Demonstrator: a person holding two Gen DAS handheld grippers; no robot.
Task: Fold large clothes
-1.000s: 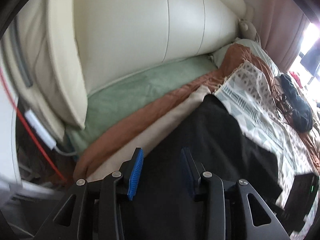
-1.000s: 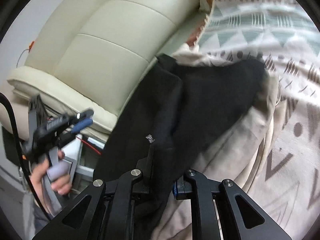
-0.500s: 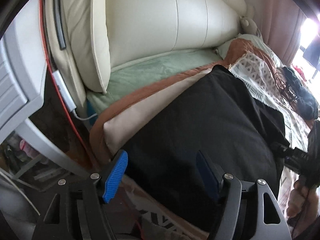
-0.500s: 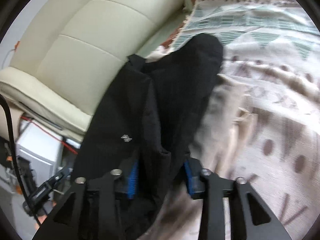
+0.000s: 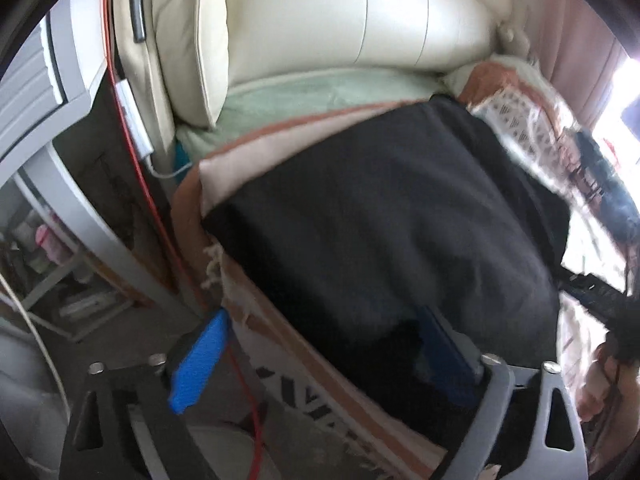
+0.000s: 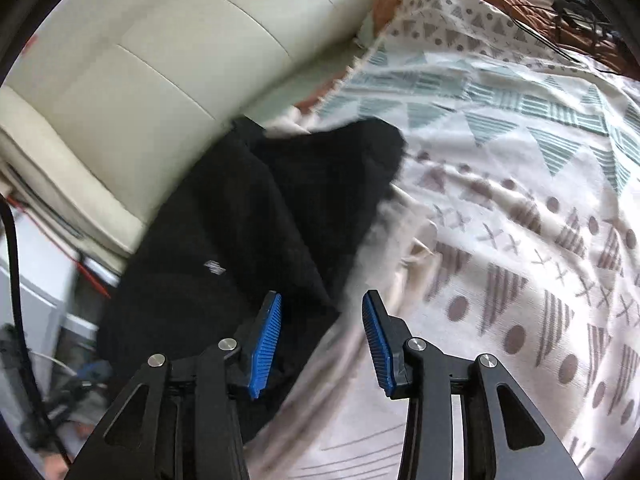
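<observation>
The supporting surface is a bed (image 6: 520, 240) with a cream padded headboard (image 5: 360, 20) at its far side. A pale green sheet (image 5: 320, 96) is seen along the foot of the headboard. Over it a rust-brown blanket (image 5: 188, 192) and a patterned white throw (image 6: 500, 160) with grey and teal shapes are spread. A beige cloth (image 5: 236, 172) is laid near the bed's left edge, and a black garment (image 5: 380, 220) is laid flat upon it.

Garment (image 5: 380, 216) on blanket (image 6: 520, 200); headboard (image 5: 320, 16) behind
</observation>
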